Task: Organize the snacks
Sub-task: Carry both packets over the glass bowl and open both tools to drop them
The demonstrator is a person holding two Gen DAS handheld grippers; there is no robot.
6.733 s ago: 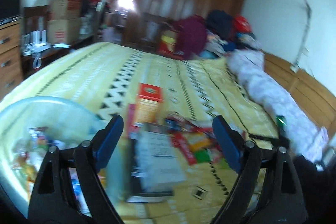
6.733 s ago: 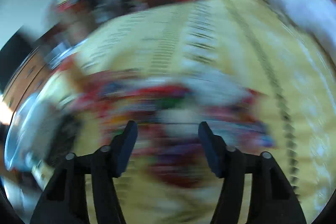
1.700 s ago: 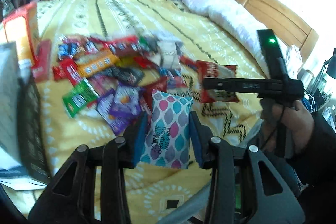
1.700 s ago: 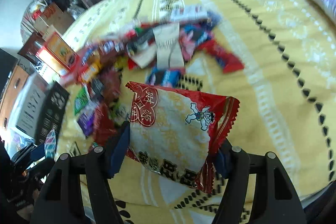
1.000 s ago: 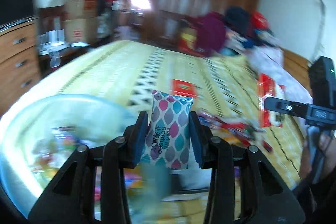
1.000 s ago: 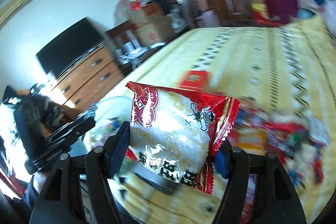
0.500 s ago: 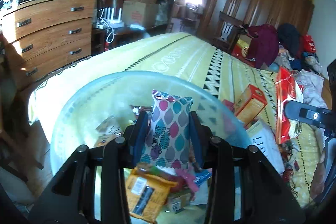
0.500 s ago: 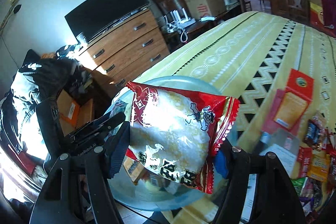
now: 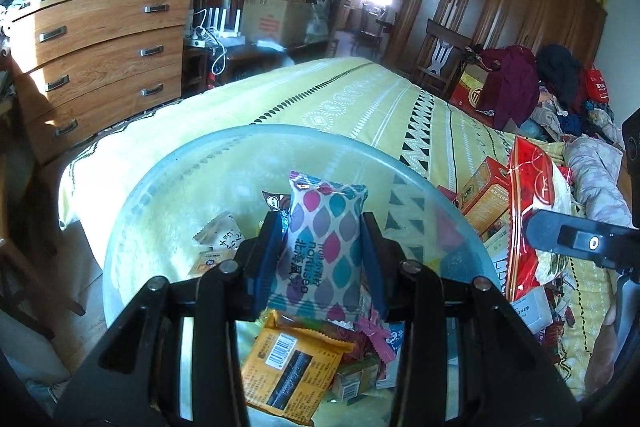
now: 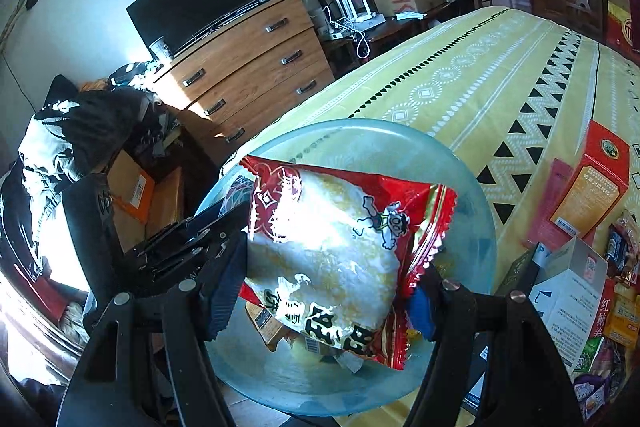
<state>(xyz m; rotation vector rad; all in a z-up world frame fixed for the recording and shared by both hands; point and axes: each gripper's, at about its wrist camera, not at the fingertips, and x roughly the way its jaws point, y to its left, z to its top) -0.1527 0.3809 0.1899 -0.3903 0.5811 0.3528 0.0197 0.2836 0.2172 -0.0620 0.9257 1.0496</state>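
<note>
The small pillow packet printed with pink, teal and grey leaf shapes (image 9: 325,243) stands upright, long axis vertical, clamped by its sides between the blue pads of the left hand-held gripper (image 9: 323,259). Directly below and beyond it lies the round, translucent pale-blue plastic bowl (image 9: 168,183), so the packet hangs inside the rim's outline, above the wrappers already lying there, an orange barcoded packet (image 9: 288,367) among them. From this hand-held gripper the bowl is straight ahead and down; judging by that, letting go should be enough to land the packet inside.

The larger red foil bag with a clear window showing pale puffed snacks (image 10: 340,259) is clasped across its width by the right hand-held gripper (image 10: 320,301), tilted with its top leaning to the left. In the right wrist view it too sits over the bowl (image 10: 472,227), nearer the rim facing the camera than the far one. In the left wrist view the same bag (image 9: 528,211) appears to the right of the bowl's edge, so I judge the left hand the better centred and the right as needing a little more reach inward.

The bowl rests at the corner of a bed with a yellow patterned cover (image 9: 360,99); an orange carton (image 10: 588,183) and loose snacks lie further along it.
</note>
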